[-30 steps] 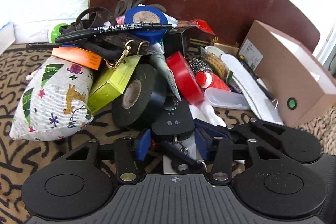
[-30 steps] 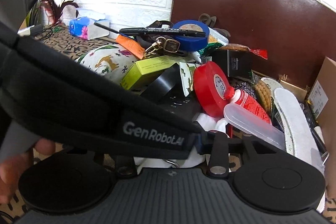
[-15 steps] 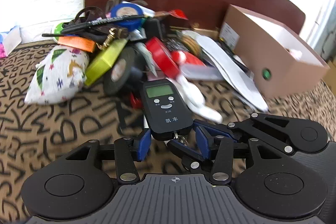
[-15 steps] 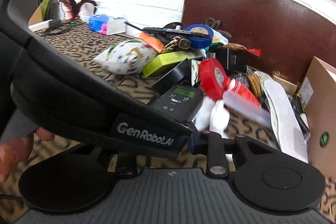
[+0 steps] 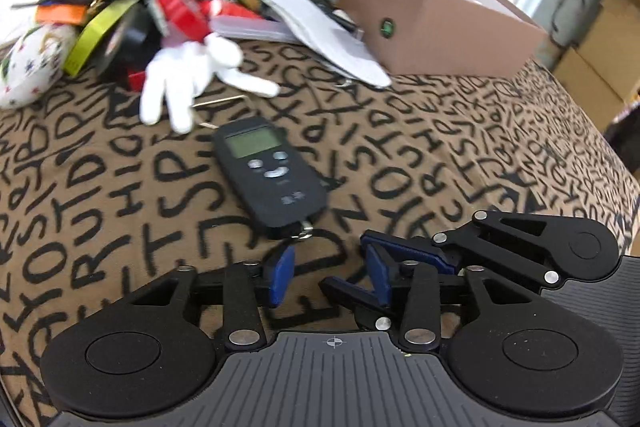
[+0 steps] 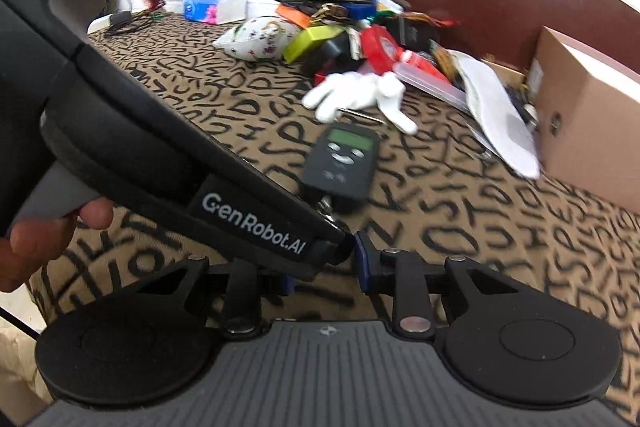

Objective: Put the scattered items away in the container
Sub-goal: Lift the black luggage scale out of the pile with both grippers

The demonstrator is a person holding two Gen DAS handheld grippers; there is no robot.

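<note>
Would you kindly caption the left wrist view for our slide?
Open left gripper behind a black digital scale on the letter-print cloth, cardboard box beyond.

black handheld scale (image 5: 270, 171) | face-up on cloth | cardboard box (image 5: 424, 27) open

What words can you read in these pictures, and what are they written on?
"GenRobot.AI": white letters on the black handheld left gripper body, seen in the right wrist view.
"AS": end of a cut-off word at that view's left edge, on the same body.
Black handheld digital scale: white marks under its buttons, too blurred to read.
Brown cardboard box: white label and round green sticker, unreadable.
Brown tablecloth: scattered black letter shapes, no words.
</note>
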